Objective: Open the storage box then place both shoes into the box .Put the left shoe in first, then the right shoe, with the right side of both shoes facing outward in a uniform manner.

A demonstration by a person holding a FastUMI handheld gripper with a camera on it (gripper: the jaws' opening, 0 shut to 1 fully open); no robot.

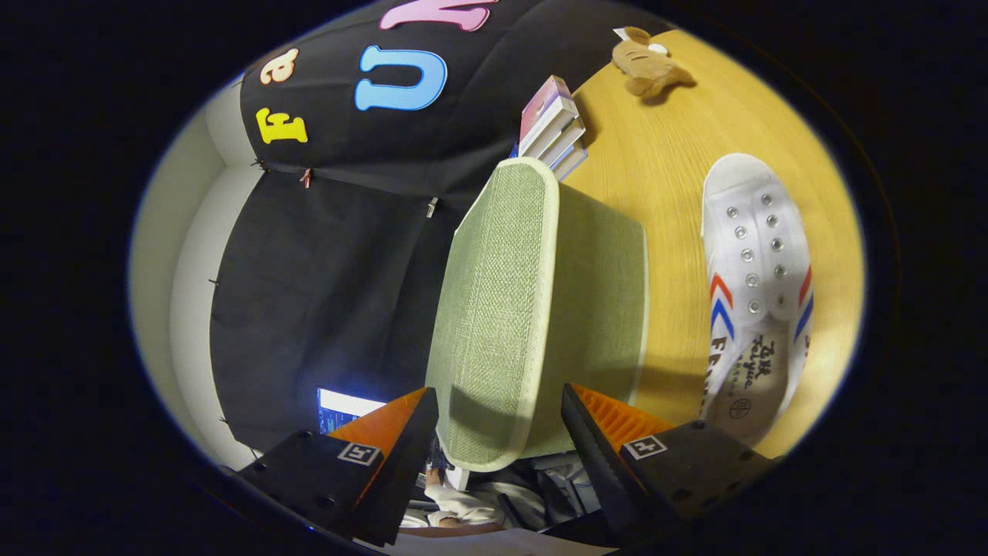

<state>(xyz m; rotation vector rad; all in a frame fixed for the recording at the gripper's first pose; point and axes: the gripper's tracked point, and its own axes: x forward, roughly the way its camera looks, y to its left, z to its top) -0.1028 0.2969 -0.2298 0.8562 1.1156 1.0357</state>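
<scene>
So the claw (500,432) is open wide, its two fingers on each side of the green box lid (494,309), not squeezing it. One white shoe (756,293) waits on the table (656,154) beyond the fingers. No shoe looks packed yet.

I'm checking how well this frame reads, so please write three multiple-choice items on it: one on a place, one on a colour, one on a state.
1. Where is the white shoe?
A. inside the box
B. on the wooden table beside the box
C. on the books

2. What colour is the storage box?
A. green
B. red
C. blue

3. How do the gripper fingers stand?
A. spread, box edge between them
B. shut on the shoe
C. holding the plush toy

Key: 1 B, the shoe lies on bare wood; 2 A, green fabric; 3 A, gaps show at both fingers.
</scene>
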